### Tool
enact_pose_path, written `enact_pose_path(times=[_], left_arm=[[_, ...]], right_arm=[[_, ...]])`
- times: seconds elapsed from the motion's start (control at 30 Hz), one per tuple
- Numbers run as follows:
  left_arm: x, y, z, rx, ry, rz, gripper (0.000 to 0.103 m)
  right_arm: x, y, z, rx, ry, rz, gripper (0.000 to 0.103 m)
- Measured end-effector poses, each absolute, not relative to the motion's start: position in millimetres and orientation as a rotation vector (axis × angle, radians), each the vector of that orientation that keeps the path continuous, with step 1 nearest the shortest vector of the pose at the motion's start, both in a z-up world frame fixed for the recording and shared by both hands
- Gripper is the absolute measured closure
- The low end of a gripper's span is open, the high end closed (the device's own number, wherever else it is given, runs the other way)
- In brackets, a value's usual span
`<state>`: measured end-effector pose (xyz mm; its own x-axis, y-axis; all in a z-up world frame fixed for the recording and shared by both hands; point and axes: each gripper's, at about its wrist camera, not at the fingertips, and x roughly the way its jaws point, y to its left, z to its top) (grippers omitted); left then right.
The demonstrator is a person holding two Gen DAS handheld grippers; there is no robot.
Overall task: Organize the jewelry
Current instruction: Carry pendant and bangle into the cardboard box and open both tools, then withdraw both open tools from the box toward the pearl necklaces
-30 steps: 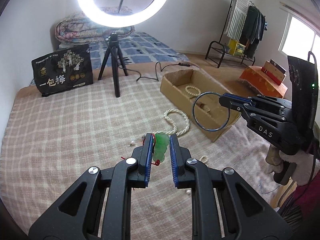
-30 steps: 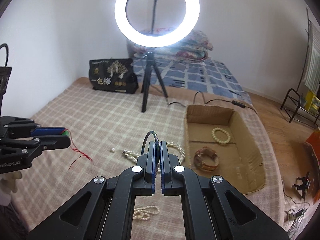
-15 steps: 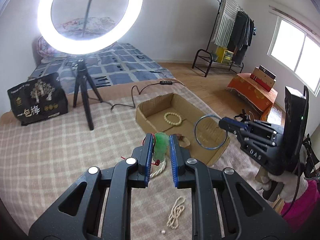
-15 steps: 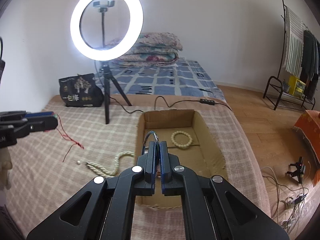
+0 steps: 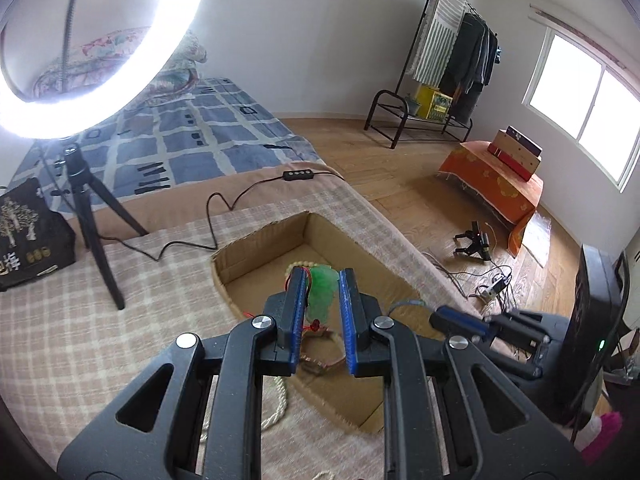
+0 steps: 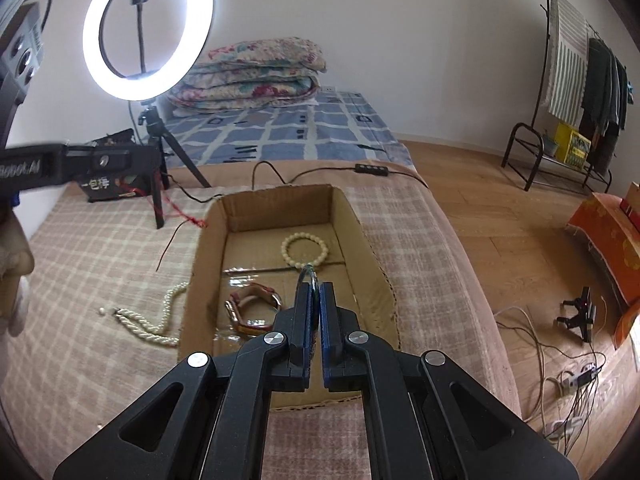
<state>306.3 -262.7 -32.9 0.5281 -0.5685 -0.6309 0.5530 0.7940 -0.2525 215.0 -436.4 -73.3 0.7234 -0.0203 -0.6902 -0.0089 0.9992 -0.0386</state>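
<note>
My left gripper (image 5: 322,276) is shut on a green jade pendant (image 5: 323,292) with a red cord, held over the open cardboard box (image 5: 260,246). My right gripper (image 6: 316,292) is shut on a thin dark bangle (image 6: 307,276), seen edge-on, above the box (image 6: 276,202). In the box lie a cream bead bracelet (image 6: 304,250) and a brown wristwatch (image 6: 252,310). In the left wrist view the right gripper (image 5: 444,316) holds the bangle (image 5: 404,305) at the box's right side. The pendant's red cord (image 6: 176,210) hangs by the box's left wall.
A cream rope necklace (image 6: 160,320) and a small loose pearl (image 6: 103,311) lie on the checked blanket (image 6: 100,248) left of the box. A ring light on a tripod (image 6: 154,136) and a black bag (image 5: 28,236) stand behind. Cables run along the bed edge.
Both grippers have moved toward the box and lower over it, still holding the pendant and the bangle. The right gripper now sits low at the box's right side.
</note>
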Motion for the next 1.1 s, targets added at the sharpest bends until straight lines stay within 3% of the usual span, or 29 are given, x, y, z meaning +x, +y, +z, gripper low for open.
enact_pose_path(times=[0.63,0.7,0.73,0.8,0.83,0.93,1.0,1.1], left_arm=[[353.3,-298.2,-51.4,-0.026,0.818,-0.655,0.087],[354.3,-297.6,-52.8,-0.018,0.817,-0.645,0.067],[354.4,-296.1,-53.0,-0.017,0.808,-0.635,0.049],[352.1,-292.1,-51.4,-0.017,0.782,-0.62,0.044],[352.3,-291.9,-51.7,-0.01,0.784,-0.615,0.044],[353.4,-288.4,-51.5,0.002,0.782,-0.599,0.044],[352.9,-285.1,-50.5,0.001,0.779,-0.594,0.044],[350.5,-282.6,-47.5,0.016,0.771,-0.587,0.043]], right_arm=[[232.2,-445.4,-96.9,-0.016,0.835,-0.032,0.101],[232.8,-444.5,-97.4,-0.013,0.837,-0.031,0.099],[233.2,-443.7,-97.5,-0.014,0.839,-0.033,0.096],[233.6,-441.6,-96.9,-0.018,0.836,-0.034,0.064],[232.9,-440.5,-95.9,-0.021,0.827,-0.032,0.059],[232.9,-436.0,-93.2,-0.038,0.823,-0.033,0.051],[232.7,-433.2,-92.5,-0.042,0.823,-0.037,0.041],[232.2,-428.7,-90.3,-0.057,0.823,-0.049,0.037]])
